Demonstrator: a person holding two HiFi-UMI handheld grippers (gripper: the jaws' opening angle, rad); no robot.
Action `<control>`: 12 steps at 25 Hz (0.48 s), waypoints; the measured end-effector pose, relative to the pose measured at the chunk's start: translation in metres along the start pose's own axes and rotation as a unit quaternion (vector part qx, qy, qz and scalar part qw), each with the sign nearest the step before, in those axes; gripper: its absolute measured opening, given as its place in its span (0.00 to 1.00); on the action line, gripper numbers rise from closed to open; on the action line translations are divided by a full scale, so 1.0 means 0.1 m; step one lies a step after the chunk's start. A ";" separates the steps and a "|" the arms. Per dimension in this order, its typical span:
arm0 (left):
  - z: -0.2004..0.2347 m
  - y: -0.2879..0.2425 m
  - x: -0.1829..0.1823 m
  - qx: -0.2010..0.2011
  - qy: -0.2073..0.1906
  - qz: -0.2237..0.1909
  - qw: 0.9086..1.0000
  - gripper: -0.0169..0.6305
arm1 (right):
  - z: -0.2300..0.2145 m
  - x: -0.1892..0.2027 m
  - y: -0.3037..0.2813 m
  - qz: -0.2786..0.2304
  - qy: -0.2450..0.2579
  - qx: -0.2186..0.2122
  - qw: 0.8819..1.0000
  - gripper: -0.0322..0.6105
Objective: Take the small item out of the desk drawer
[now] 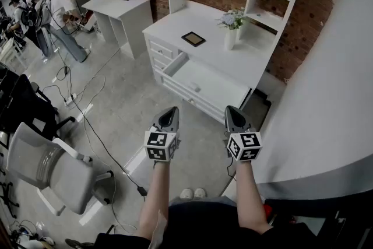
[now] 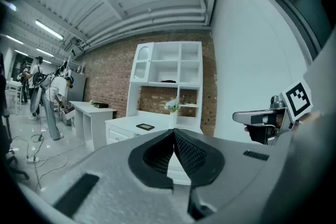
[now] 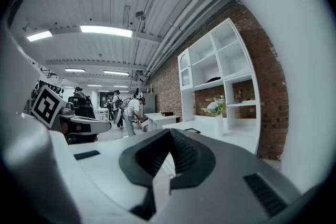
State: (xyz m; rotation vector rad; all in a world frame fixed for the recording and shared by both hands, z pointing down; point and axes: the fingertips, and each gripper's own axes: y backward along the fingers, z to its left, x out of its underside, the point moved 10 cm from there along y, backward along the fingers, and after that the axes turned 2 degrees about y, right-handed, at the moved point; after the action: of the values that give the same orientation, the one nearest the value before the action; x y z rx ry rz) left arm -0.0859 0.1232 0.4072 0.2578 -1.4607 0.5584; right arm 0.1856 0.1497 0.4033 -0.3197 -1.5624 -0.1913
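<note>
The white desk (image 1: 204, 23) with a shelf unit stands ahead against a brick wall. Its wide drawer (image 1: 205, 83) is pulled out; its inside looks plain white and I make out no small item in it from here. My left gripper (image 1: 173, 110) and right gripper (image 1: 232, 109) hover side by side over the floor, short of the drawer, both pointing at the desk. The left gripper (image 2: 174, 131) has its fingertips touching with nothing between them. The right gripper (image 3: 169, 131) is likewise shut and empty. The desk shows small and distant beyond both.
A dark flat tablet (image 1: 193, 38) and a vase of flowers (image 1: 231, 33) sit on the desk top. A grey office chair (image 1: 52, 167) and floor cables (image 1: 87, 116) lie to the left. A curved white wall (image 1: 332, 90) rises at the right. People stand by a second white table (image 1: 119, 4).
</note>
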 end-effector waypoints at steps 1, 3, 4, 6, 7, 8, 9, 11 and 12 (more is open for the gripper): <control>0.01 0.01 0.01 0.002 -0.002 -0.004 1.000 0.04 | 0.01 0.00 0.00 0.000 0.000 0.000 1.000 0.05; 0.03 0.02 0.02 0.006 -0.006 -0.010 1.000 0.04 | 0.03 0.01 -0.01 -0.001 -0.001 0.000 1.000 0.05; 0.04 0.02 0.03 0.006 -0.006 -0.010 1.000 0.04 | 0.04 0.01 -0.01 -0.001 -0.001 0.000 1.000 0.05; 0.05 0.02 0.05 0.004 -0.005 -0.009 1.000 0.04 | 0.05 0.02 -0.01 0.000 -0.001 0.000 1.000 0.05; 0.06 0.02 0.05 0.003 -0.004 -0.009 1.000 0.04 | 0.05 0.02 -0.01 0.000 -0.001 0.000 1.000 0.05; 0.06 0.02 0.06 0.004 -0.003 -0.010 1.000 0.04 | 0.06 0.02 0.00 0.000 -0.001 0.000 1.000 0.05; 0.06 0.02 0.06 0.004 -0.003 -0.010 1.000 0.04 | 0.06 0.02 0.00 0.000 0.000 0.000 1.000 0.05; 0.05 0.01 0.06 0.008 -0.002 -0.010 1.000 0.04 | 0.07 0.02 0.02 0.001 -0.001 0.003 1.000 0.05; 0.04 0.00 0.07 0.009 -0.001 -0.009 1.000 0.04 | 0.06 0.03 0.03 0.001 -0.001 0.004 1.000 0.05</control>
State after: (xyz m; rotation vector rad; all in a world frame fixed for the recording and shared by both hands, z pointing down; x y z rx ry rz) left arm -0.0897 0.1225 0.4148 0.2857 -1.4543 0.5575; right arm 0.1807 0.1547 0.4055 -0.3154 -1.5653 -0.1827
